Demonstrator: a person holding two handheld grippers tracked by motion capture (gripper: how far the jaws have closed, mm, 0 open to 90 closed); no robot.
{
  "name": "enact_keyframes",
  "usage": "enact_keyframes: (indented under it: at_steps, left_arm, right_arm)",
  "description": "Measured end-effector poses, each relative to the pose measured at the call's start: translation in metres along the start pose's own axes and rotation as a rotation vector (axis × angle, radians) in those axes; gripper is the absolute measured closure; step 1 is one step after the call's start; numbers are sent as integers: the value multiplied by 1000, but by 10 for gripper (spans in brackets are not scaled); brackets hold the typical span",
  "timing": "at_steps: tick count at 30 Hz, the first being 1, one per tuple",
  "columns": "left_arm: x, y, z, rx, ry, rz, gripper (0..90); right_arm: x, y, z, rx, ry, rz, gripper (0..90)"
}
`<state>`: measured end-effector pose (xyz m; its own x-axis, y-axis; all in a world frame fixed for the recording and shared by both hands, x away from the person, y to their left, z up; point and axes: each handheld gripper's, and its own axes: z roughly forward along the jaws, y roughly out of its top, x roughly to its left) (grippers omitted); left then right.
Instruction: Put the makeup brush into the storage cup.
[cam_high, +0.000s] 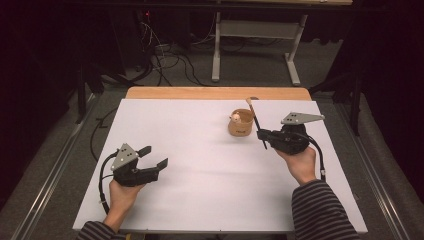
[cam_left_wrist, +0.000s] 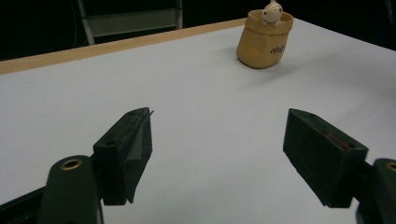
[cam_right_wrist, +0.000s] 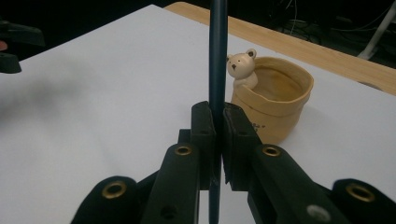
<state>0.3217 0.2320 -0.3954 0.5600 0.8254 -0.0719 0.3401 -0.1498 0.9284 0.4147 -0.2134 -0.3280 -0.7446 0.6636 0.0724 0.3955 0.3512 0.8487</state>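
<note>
A tan pouch-shaped cup (cam_high: 240, 125) with a small bear figure at its rim stands on the white table at the back right. My right gripper (cam_high: 261, 134) is just right of the cup and is shut on a thin dark rod (cam_high: 257, 122) with a pale wooden end that rises past the cup. In the right gripper view the rod (cam_right_wrist: 217, 56) stands upright between the closed pads of my gripper (cam_right_wrist: 218, 122), with the cup (cam_right_wrist: 275, 100) right behind. My left gripper (cam_high: 156, 156) rests at the front left, open and empty, facing the far cup (cam_left_wrist: 265, 39) across bare table, its jaws (cam_left_wrist: 219, 144) wide apart.
A white sheet (cam_high: 200, 170) covers the table, with a wooden strip (cam_high: 215, 93) showing along the far edge. Beyond it are a desk frame (cam_high: 255, 45) and loose cables (cam_high: 165, 60) on the floor. The person's striped sleeve (cam_high: 320, 210) comes in at the bottom right.
</note>
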Motion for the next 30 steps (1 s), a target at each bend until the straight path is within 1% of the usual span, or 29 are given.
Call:
enact_keyframes:
  at_steps: [5,9,13,16,22,25,27,30]
  left_arm:
    - [2,0,1,13,5,-4,244]
    - [1,0,1,15,2,0,247]
    - [0,0,2,22,-4,1,245]
    - [1,0,2,26,-19,-10,232]
    - [2,-1,3,24,-20,-19,219]
    - [2,-1,4,29,-27,-24,215]
    - [2,-1,6,38,-30,-19,213]
    - [1,-1,6,34,-30,-16,211]
  right_arm:
    - [-6,3,8,13,-16,11,866]
    - [-10,6,13,14,-29,26,866]
    - [-13,11,16,12,-39,22,865]
    - [-15,14,18,15,-47,28,865]
    - [-20,20,25,17,-53,27,865]
    - [-21,21,28,15,-54,31,865]
    - [-24,20,30,11,-58,34,865]
    - [-28,20,31,4,-68,48,866]
